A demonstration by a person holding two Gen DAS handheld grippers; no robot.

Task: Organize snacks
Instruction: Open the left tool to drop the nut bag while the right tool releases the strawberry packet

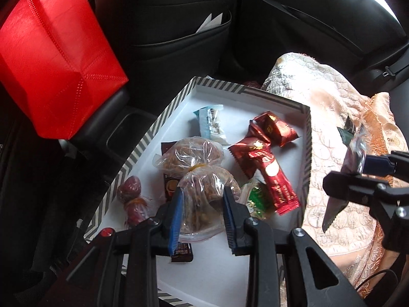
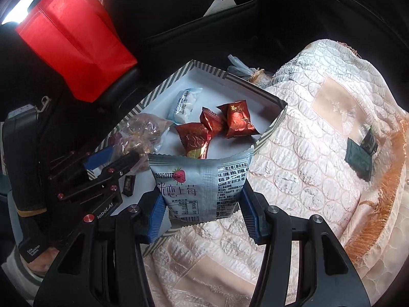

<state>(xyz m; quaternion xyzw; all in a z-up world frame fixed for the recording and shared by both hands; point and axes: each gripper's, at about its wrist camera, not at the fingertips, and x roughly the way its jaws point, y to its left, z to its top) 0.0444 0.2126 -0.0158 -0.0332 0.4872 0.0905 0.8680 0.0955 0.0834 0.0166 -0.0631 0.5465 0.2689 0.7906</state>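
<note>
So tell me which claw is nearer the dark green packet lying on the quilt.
Right. The right claw hangs beside the dark green packet; the left claw is over the striped box.

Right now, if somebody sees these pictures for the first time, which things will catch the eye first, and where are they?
The bright red fabric bag stands out at upper left, on the dark car seat. In the middle sits the shallow white box with a grey striped rim, holding red foil snack packets and clear plastic bags of brown snacks. In front, the right gripper holds a pale blue strawberry snack packet between its fingers, over the cream quilted cloth.
</note>
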